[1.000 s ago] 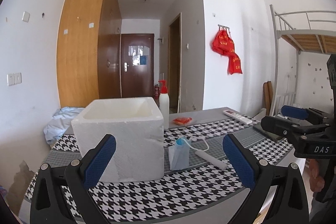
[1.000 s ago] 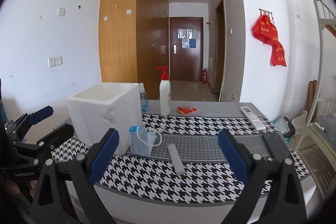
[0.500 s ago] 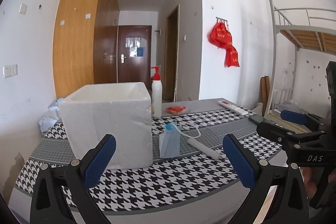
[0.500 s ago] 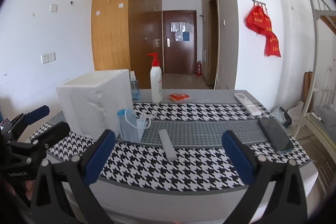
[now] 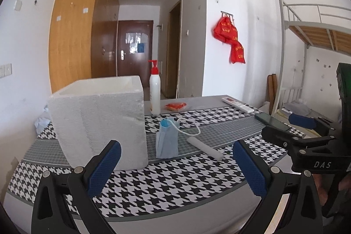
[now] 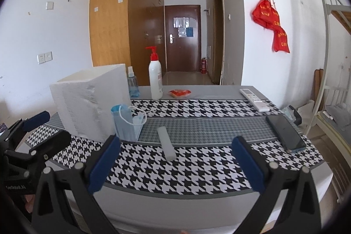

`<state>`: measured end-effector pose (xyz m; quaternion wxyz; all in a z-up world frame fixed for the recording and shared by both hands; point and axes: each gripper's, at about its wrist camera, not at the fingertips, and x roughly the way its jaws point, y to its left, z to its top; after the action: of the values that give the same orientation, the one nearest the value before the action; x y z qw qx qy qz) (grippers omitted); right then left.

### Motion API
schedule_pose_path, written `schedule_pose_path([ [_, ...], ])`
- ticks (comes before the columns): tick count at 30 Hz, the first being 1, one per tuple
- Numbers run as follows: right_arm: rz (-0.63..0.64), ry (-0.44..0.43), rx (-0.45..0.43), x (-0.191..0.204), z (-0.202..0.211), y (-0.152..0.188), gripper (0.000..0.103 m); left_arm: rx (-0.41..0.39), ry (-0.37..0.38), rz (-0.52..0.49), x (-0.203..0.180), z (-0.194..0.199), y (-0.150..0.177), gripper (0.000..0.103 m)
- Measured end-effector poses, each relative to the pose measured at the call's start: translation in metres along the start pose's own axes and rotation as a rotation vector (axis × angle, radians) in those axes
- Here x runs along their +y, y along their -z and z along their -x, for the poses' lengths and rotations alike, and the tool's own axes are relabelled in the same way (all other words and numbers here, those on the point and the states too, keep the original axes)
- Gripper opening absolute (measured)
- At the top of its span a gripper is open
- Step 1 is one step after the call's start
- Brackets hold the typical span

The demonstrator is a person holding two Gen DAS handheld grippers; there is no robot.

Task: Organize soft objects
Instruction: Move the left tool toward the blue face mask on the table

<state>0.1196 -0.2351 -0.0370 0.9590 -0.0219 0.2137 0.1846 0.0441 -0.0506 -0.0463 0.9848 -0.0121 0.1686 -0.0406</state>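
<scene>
Both grippers open, hanging short of the table.
The face mask (image 6: pixel 128 124) stands against the foam box (image 6: pixel 92 102); the grey roll (image 6: pixel 166 143) lies lengthwise ahead of the right gripper (image 6: pixel 175 170), probably nearer than the left gripper (image 5: pixel 175 170).

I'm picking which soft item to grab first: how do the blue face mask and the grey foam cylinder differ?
The blue face mask stands upright, folded, right beside the white foam box; the grey foam cylinder lies flat, apart from the box. The mask is thin, with looped ear straps; the cylinder is one plain solid roll. Both sit untouched on the houndstooth tablecloth.
</scene>
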Motion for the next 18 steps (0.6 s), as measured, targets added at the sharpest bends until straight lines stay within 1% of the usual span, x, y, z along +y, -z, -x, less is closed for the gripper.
schedule_pose_path([
  [7,-0.001,0.01,0.021,-0.007,-0.013,0.001,0.102,0.041,0.028,0.001,0.0,-0.017,0.006,0.102],
  [15,-0.022,0.009,0.05,-0.016,-0.032,0.007,0.102,0.081,0.05,0.0,0.0,-0.04,0.006,0.102],
  [18,-0.026,0.018,0.065,-0.019,-0.041,0.01,0.102,0.103,0.072,0.002,0.0,-0.05,0.005,0.102],
])
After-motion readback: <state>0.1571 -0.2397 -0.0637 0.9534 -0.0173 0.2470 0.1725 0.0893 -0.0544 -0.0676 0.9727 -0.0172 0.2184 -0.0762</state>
